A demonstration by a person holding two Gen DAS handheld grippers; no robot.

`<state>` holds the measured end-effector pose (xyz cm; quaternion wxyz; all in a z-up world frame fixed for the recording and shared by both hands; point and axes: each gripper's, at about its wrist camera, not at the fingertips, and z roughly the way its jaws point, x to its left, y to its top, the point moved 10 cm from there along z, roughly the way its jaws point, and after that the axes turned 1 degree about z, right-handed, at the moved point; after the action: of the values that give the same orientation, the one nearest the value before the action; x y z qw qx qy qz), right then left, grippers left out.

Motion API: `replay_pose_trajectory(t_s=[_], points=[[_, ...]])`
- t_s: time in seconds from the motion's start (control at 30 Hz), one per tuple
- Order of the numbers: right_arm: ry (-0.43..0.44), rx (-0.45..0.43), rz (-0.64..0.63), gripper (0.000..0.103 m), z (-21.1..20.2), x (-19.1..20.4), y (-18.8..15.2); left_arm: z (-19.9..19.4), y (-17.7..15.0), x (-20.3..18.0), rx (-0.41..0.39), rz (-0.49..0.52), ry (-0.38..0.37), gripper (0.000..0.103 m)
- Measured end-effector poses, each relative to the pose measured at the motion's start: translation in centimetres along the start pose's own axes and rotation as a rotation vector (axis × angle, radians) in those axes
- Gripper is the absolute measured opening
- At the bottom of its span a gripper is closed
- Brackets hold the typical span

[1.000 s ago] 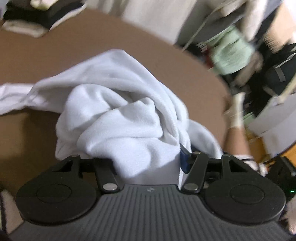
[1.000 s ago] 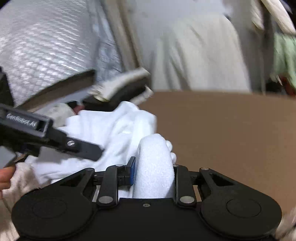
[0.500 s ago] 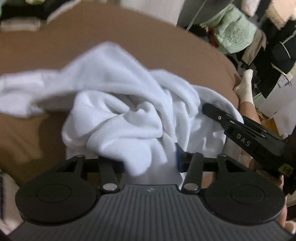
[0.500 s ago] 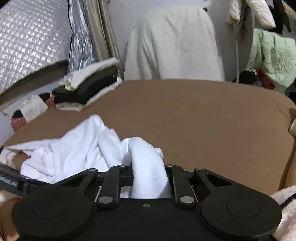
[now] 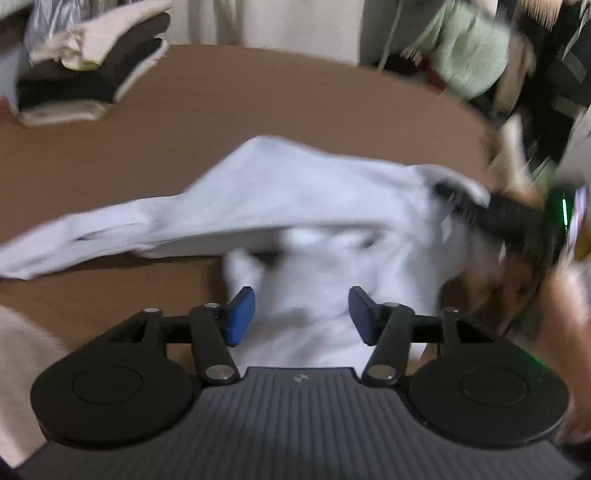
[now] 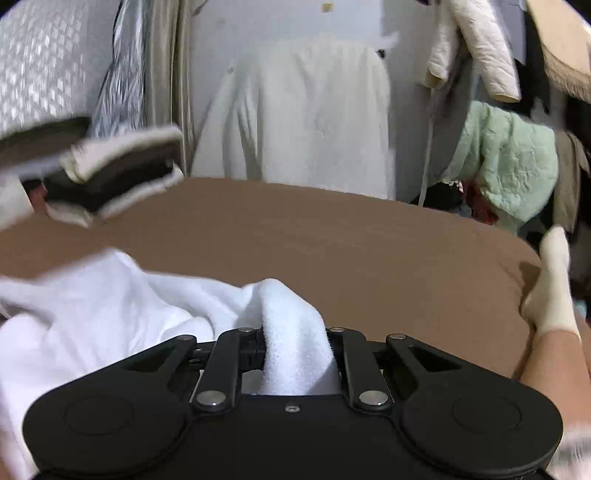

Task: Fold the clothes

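No legible writing on white garment (image 5: 314, 192) or fingers (image 5: 242, 314).

Surface: brown tabletop (image 6: 332, 236) | wall: white (image 6: 258, 33), quilted silver sheet (image 6: 40, 70) at left | right: hung pale-green quilt (image 6: 513, 162) (cluttered, dim)

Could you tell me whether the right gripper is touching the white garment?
Touching: the right wrist view shows the right gripper shut on a fold of the white garment.
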<state>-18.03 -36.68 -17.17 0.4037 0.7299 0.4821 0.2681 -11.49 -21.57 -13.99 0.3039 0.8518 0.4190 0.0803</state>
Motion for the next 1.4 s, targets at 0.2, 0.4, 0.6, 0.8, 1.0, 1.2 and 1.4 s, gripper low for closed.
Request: replay_pose_trajectory(t_s=[0.2,0.4,0.6,0.8,1.0,1.2,1.4], points=[[0.047,0.084,0.155,0.025,2.6,-1.7,-0.1,0.3,-0.7,-2.1,-0.060,0.125,-0.050,0.074],[0.079,0.053,0.237,0.048,-2.2,-2.9,-1.5,3.6,-1.1,-6.1,-0.124,0.270,-0.028,0.087],[0.255,-0.017,0.454,0.060,-4.8,-4.0,-1.8,7.2,-2.6,-6.4,-0.083,0.354,0.062,0.094],[0.426,0.039,0.456,0.061,-4.0,-0.5,-2.2,6.1,-2.7,-6.3,-0.096,0.386,0.069,0.006],[0.555,0.131,0.356,0.070,-4.2,3.6,-3.2,4.2,-0.7,-5.5,-0.164,0.323,0.039,0.006],[0.478,0.141,0.152,0.027,-3.9,7.1,-4.4,1.6,2.4,-4.7,-0.267,0.280,0.004,0.006],[0.340,-0.137,0.116,0.007,-4.3,5.3,4.2,0.6,7.6,-5.6,-0.330,0.366,0.045,0.006]])
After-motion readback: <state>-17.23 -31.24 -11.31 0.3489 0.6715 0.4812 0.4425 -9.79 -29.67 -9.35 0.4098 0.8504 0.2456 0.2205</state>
